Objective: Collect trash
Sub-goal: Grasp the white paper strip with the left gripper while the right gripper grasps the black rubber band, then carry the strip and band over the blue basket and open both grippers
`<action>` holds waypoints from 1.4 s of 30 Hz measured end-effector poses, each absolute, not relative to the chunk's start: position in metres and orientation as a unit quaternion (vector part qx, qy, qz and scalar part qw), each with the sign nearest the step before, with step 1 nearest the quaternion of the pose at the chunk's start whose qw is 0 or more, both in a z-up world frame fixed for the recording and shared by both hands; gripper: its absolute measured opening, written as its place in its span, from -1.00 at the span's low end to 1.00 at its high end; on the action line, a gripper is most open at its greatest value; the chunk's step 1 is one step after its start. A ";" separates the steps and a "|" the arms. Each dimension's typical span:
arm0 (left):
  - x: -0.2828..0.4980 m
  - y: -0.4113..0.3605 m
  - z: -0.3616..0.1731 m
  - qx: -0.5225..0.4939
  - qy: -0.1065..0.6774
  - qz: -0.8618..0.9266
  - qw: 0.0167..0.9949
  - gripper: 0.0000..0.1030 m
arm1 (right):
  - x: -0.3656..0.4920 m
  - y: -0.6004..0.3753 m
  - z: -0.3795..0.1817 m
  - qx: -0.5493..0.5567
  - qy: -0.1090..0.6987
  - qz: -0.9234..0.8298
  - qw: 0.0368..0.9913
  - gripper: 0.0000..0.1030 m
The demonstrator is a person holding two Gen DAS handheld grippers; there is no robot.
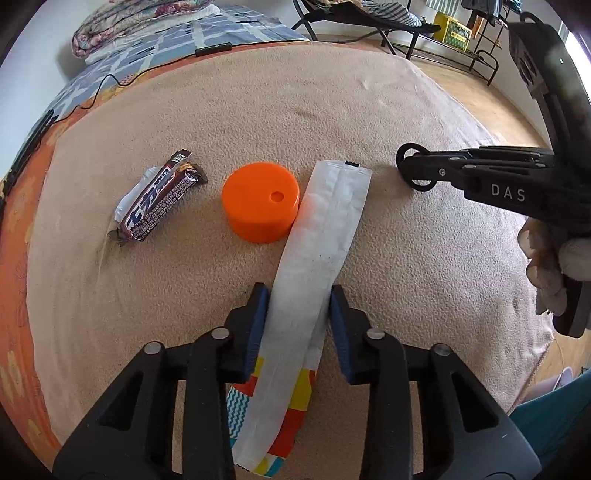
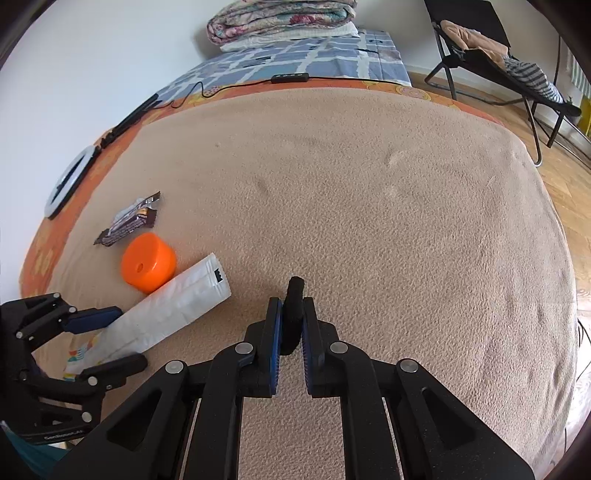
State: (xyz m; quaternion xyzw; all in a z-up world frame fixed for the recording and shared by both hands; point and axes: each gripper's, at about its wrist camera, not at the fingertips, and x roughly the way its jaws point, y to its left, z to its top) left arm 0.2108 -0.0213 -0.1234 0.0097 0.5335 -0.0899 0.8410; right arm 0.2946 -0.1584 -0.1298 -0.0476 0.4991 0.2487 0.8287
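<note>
A long white wrapper with a colourful printed end (image 1: 314, 266) lies on the beige blanket (image 1: 424, 258), between the blue pads of my left gripper (image 1: 298, 299); the jaws stand at its two edges, open. An orange round lid (image 1: 260, 201) touches the wrapper's left side. A brown chocolate bar wrapper (image 1: 159, 199) lies further left. My right gripper (image 2: 291, 314) is shut on a small black ring-shaped object (image 2: 293, 314), low over the blanket to the right of the white wrapper (image 2: 173, 306). The lid (image 2: 147, 262) and the chocolate wrapper (image 2: 127, 221) also show in the right wrist view.
The blanket (image 2: 369, 203) covers a bed with an orange sheet edge (image 2: 48, 254). A ring light (image 2: 68, 181) and a black cable lie at the left edge. Folded quilts (image 2: 280, 18) sit at the far end. A folding chair (image 2: 491, 55) stands on wood floor to the right.
</note>
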 end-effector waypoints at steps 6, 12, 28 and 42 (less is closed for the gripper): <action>0.205 -0.018 -0.115 -0.012 0.528 -0.098 0.844 -0.65 | 0.289 -0.162 -0.122 -0.055 0.486 0.246 0.837 -0.89; 0.183 -0.021 -0.088 -0.022 0.506 -0.108 0.855 -0.65 | 0.274 -0.166 -0.103 -0.058 0.463 0.253 0.848 -0.90; 0.065 -0.007 -0.034 -0.025 0.474 -0.109 0.874 -0.65 | 0.179 -0.181 -0.039 -0.029 0.413 0.316 0.853 -0.90; -0.041 -0.008 -0.060 -0.057 0.505 -0.114 0.854 -0.65 | 0.073 -0.188 -0.051 -0.018 0.422 0.367 0.829 -0.90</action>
